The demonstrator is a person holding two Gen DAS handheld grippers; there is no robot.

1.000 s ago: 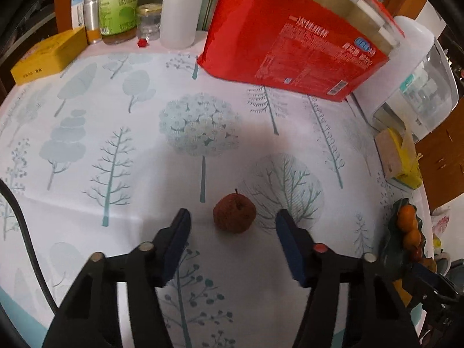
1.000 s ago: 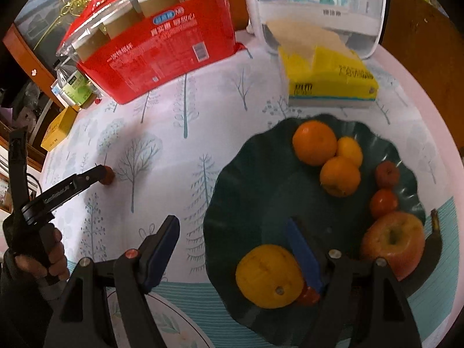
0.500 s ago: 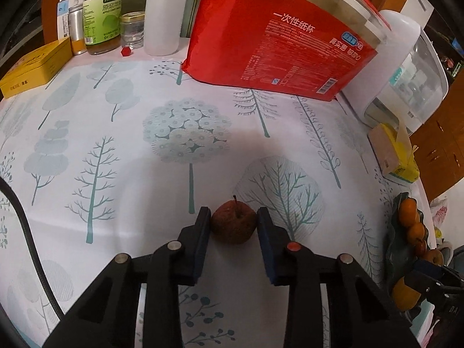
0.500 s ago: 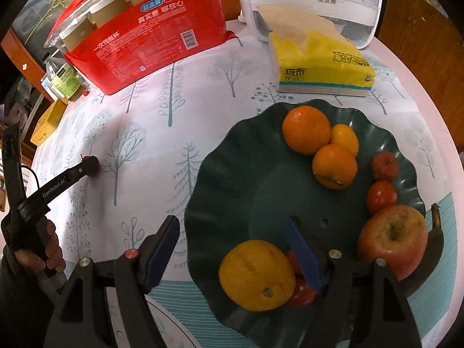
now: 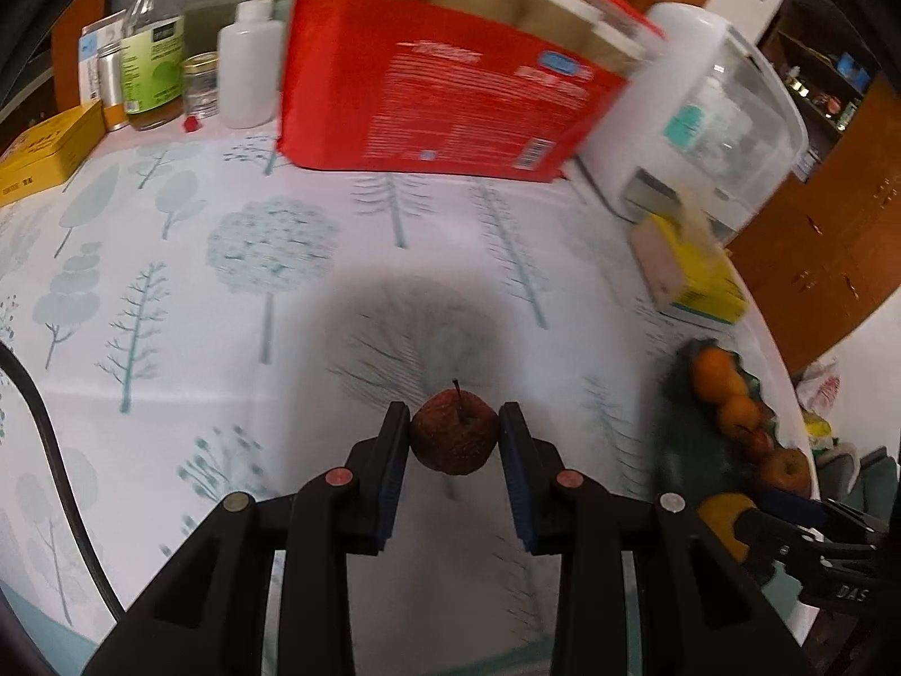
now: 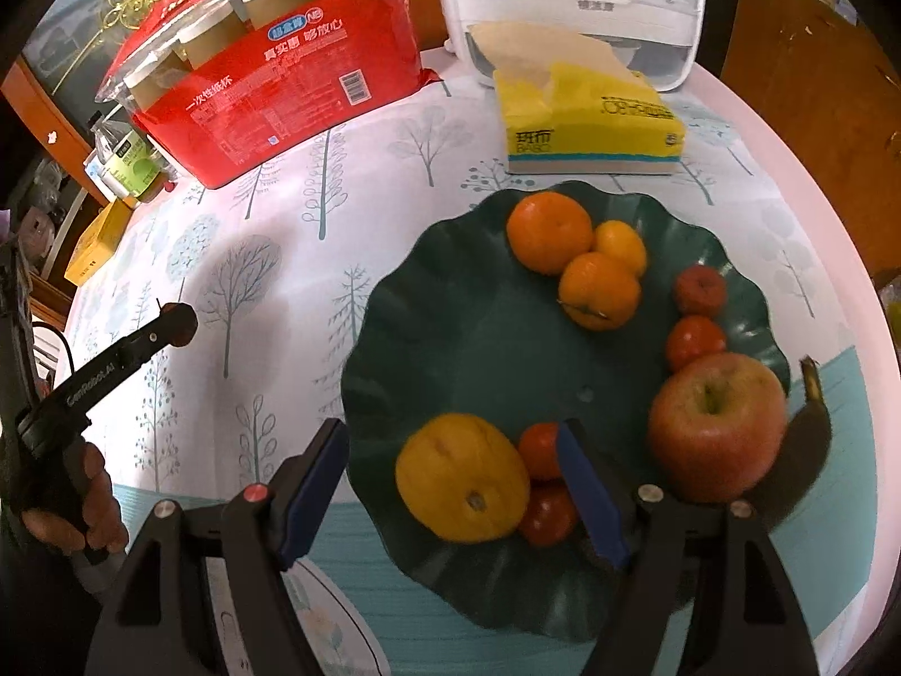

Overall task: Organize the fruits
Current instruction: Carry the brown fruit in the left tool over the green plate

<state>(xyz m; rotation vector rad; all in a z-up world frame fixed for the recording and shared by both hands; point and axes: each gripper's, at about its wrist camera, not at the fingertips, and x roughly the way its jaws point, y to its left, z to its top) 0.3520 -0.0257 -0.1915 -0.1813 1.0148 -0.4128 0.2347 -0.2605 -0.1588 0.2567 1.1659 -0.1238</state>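
left gripper (image 5: 453, 439): jaws clamped on small dark-red fruit (image 5: 455, 432), one pad on each flank; stem up and tipped away from camera; fruit looks clear of the desk (image 5: 236, 338), shadow spread on the cloth beyond it
fruit shape: roundish, no real long axis; grip across its width, nothing to re-orient
right gripper (image 6: 450, 484): jaws wide, gripping nothing; hanging over near rim of green plate (image 6: 450, 338); yellow citrus (image 6: 463, 485) and small red fruits lie between the pads, not pinched
key relation: plate lies to the right and a bit beyond the left jaws in left wrist view, well apart; in right wrist view held fruit (image 6: 179, 324) sits left of the plate, bare cloth between
free spot: plate centre and left side look bare; oranges (image 6: 551, 232) at far rim, big apple (image 6: 716, 422) and dark banana (image 6: 805, 439) at right edge
nearer hand: left carries the fruit; right already at the plate, possibly in the way at the near rim
far: red cup pack (image 5: 445, 96), tissue box (image 6: 585, 124); off the path
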